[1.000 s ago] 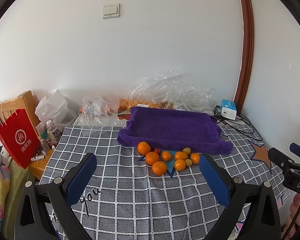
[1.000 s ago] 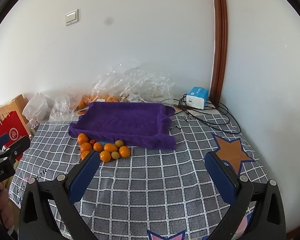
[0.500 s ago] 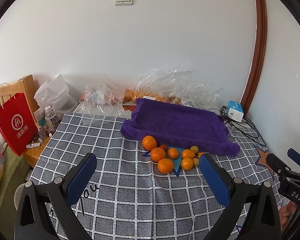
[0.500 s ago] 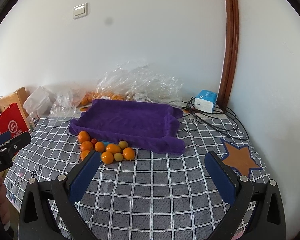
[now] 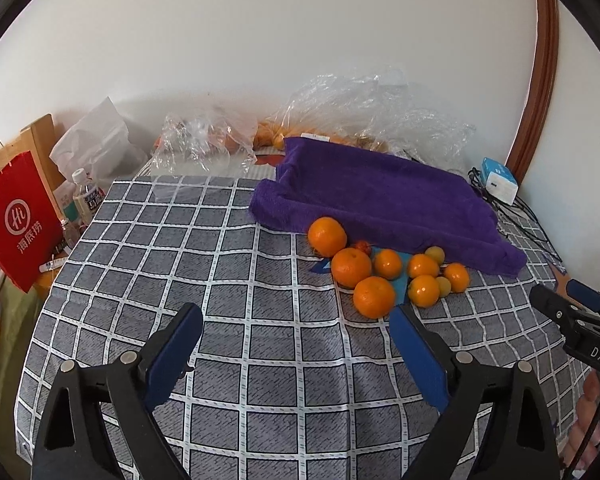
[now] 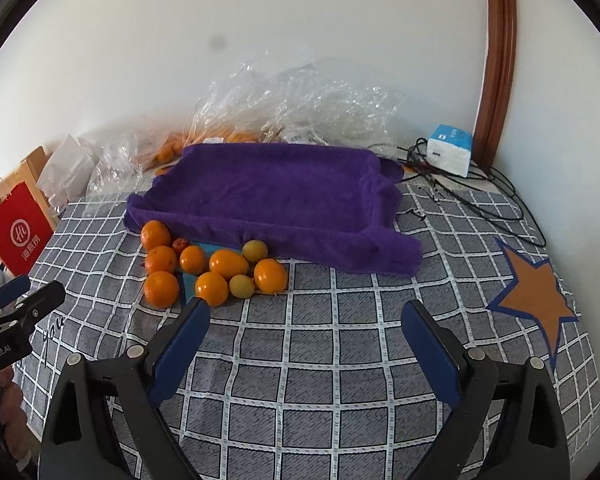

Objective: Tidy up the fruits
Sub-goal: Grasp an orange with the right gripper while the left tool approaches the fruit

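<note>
Item: fruit cluster (image 6: 212, 268), approx 10 pcs, loose on checked cloth (image 6: 340, 360), touching front rim of purple tray (image 6: 268, 188). We hold left gripper (image 5: 296, 344) and right gripper (image 6: 306, 338) spread wide, empty; fruit at 1 and 11 o'clock respectively, prob. staged for loading.

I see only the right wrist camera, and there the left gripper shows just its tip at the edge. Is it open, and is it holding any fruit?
Observer: The left gripper is open. Nothing is between its fingers, only the checked cloth below.
Operator: Which fruit is nearest to it?
Observer: The front orange of the pile. It lies just ahead of the tip of the gripper's right finger, and I cannot tell if they touch.
Operator: Is something standing beside the red bag?
Observer: Yes, a plastic bottle with a white cap stands upright just to the right of the red bag, off the table's edge.
</note>
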A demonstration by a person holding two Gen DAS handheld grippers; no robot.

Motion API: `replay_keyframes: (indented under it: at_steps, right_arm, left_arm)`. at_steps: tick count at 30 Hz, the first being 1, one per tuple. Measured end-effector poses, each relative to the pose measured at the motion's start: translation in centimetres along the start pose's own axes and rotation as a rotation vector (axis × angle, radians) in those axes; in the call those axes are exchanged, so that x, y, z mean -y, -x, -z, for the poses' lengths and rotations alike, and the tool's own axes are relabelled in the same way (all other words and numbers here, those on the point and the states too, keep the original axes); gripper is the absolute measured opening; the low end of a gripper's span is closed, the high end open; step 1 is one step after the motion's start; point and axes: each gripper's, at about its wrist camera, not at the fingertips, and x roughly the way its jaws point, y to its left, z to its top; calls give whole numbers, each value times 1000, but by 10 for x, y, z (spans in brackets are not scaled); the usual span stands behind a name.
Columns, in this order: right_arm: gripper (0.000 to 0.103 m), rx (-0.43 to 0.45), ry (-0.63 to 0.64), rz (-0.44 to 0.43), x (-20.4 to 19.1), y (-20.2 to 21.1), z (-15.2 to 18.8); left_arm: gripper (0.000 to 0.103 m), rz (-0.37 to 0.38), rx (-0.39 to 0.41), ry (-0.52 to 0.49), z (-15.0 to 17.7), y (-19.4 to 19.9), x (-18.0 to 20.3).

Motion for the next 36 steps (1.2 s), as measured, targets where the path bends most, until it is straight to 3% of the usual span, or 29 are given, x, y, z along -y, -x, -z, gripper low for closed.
replay_keyframes:
  at_steps: [4,9,12,21,25,30,33,36]
  right_arm:
    - [92,-30,2,-6,-3,-19,0]
    - [81,-77,-33,-41,-4,-45,1]
    - [73,-83,-39,-38,-7,-57,2]
    - [56,-91,-21,-60,-15,-78,-5]
    - [46,-126,-8,-54,-17,-96,-4]
    - [41,-146,-44,-92,-12,-113,-11]
    - [41,-153,-43,-98,-12,-125,-15]
    - [36,-146,-31,-94,-15,-131,-16]
  left_arm:
    - [90,-4,-24,-27,2,-18,-4]
    - [89,6,-49,-29,6,-37,-17]
    - [78,-4,-67,-28,9,-47,-27]
    - [78,-5,-96,43,11,-68,-48]
    - [75,3,-108,26,7,-75,-44]
    - [71,85,-116,42,2,-76,-36]
    - [61,131,-145,56,-1,-82,-30]
    - [61,160,-158,55,-5,-87,-19]
